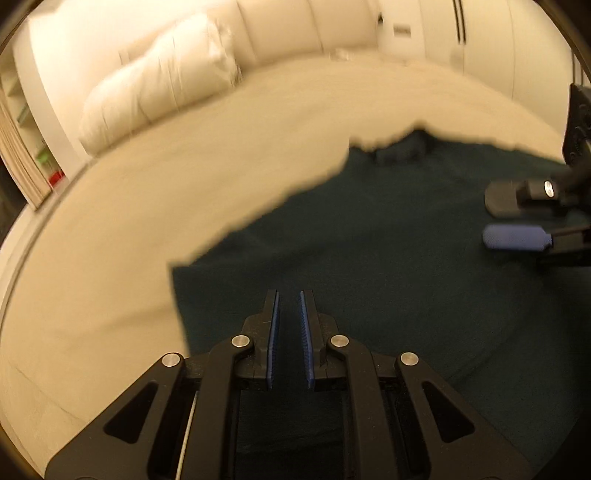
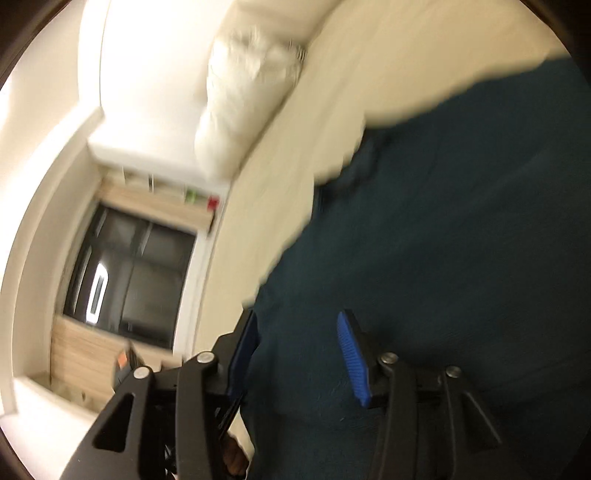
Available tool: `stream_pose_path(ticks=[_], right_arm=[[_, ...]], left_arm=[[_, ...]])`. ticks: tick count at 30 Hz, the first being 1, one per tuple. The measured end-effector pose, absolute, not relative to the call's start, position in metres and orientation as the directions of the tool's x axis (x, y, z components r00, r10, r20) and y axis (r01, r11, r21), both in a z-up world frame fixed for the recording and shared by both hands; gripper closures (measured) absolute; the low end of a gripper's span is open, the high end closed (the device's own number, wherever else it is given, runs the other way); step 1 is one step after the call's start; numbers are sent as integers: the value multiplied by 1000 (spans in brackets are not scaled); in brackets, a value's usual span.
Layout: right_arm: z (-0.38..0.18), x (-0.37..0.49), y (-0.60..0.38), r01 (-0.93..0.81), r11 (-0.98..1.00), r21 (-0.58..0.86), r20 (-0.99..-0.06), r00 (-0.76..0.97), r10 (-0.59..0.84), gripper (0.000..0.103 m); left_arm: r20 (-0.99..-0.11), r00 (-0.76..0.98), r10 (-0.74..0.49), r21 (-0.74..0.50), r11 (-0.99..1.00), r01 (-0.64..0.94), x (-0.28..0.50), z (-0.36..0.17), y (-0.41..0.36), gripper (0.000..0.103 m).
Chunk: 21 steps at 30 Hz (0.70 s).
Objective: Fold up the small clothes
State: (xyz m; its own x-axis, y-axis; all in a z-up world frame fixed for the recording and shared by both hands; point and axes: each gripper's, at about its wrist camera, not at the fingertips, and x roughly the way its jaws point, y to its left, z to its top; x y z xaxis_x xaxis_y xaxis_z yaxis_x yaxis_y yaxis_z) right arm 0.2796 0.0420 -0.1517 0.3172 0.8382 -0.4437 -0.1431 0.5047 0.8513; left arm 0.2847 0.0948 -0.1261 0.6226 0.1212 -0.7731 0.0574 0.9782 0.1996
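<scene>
A dark teal garment (image 1: 388, 266) lies spread on the cream bed (image 1: 147, 221), with its ragged edge running diagonally. My left gripper (image 1: 289, 297) hovers over the garment's near left corner. Its blue pads stand almost together with a thin slit between them, and I see no fabric pinched there. At the right edge of the left wrist view my right gripper (image 1: 487, 218) hangs open above the cloth. In the blurred right wrist view the right gripper (image 2: 297, 321) straddles the left border of the garment (image 2: 461, 258), its jaws apart and not pressing on anything.
A white pillow (image 1: 159, 85) lies at the head of the bed against a pale headboard (image 1: 280, 29). The bed's left edge (image 1: 33, 229) drops to a shelf with red and green items (image 1: 53, 173). A dark window (image 2: 129, 273) faces the bedside.
</scene>
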Motion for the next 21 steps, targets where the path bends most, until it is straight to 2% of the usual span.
stream_pose_path(ticks=[2, 3, 5, 7, 11, 12, 13, 15, 19, 20, 21], right_arm=[[-167, 280, 40, -131, 520, 844, -461, 316, 829, 81], [-176, 284, 29, -102, 506, 857, -453, 318, 832, 101], [-186, 283, 0, -29, 486, 874, -444, 359, 821, 103], [-178, 281, -57, 16, 494, 870, -440, 480, 759, 103], [-159, 271, -157, 156, 506, 848, -477, 640, 602, 91], [-149, 259, -182, 169, 502, 848, -471, 673, 570, 77], [-136, 242, -202, 165, 517, 840, -468, 703, 535, 49], [-111, 205, -242, 162, 549, 820, -452, 772, 447, 20], [-97, 129, -332, 224, 449, 865, -388, 866, 316, 19], [-102, 106, -356, 251, 394, 884, -374, 886, 275, 19], [-108, 90, -374, 271, 351, 896, -368, 897, 245, 19]], left_arm=[[-775, 626, 92, 153, 987, 45, 284, -139, 104, 92], [-775, 627, 82, 138, 989, 42, 284, -139, 106, 92], [-786, 614, 72, 123, 991, 42, 288, -137, 108, 92], [-791, 610, 54, 98, 994, 39, 291, -137, 111, 92], [-789, 613, 43, 75, 997, 26, 290, -132, 114, 92], [-790, 612, 32, 51, 999, 13, 287, -128, 116, 92], [-790, 613, 16, 19, 1000, -1, 281, -125, 116, 92], [-764, 643, -56, -82, 997, -10, 272, -109, 118, 92], [-692, 708, -140, -168, 985, 30, 254, -79, 101, 92], [-686, 706, -172, -200, 979, 45, 252, -75, 95, 85], [-683, 702, -200, -229, 972, 54, 251, -73, 90, 65]])
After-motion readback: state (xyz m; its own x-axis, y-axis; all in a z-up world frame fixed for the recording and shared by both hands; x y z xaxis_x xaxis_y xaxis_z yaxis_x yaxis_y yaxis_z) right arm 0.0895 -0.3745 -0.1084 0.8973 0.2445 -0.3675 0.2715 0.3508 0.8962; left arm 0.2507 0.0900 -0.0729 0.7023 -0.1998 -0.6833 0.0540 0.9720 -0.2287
